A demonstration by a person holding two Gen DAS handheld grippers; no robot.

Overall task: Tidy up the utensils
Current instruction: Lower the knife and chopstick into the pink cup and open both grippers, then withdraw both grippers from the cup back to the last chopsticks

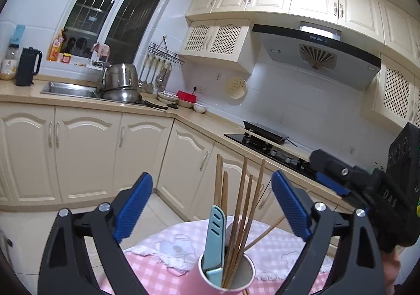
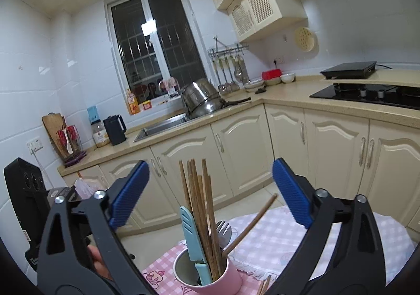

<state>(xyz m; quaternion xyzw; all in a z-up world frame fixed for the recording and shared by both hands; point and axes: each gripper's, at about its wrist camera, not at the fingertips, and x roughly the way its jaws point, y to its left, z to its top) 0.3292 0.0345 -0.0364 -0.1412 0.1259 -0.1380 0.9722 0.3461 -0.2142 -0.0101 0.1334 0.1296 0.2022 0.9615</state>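
A pink cup stands on a pink checked tablecloth. In it stand several wooden chopsticks, a light blue sheathed knife and a metal fork. One chopstick leans out over the rim to the right. More chopstick ends lie on the cloth beside the cup. My left gripper is open, its blue pads wide on either side of the cup and touching nothing. My right gripper is open in the same way.
Cream cabinets and a beige counter wrap around the room beyond the table. A sink, stacked steel pots, a black kettle and a black hob sit on it. Tiled floor lies between table and cabinets.
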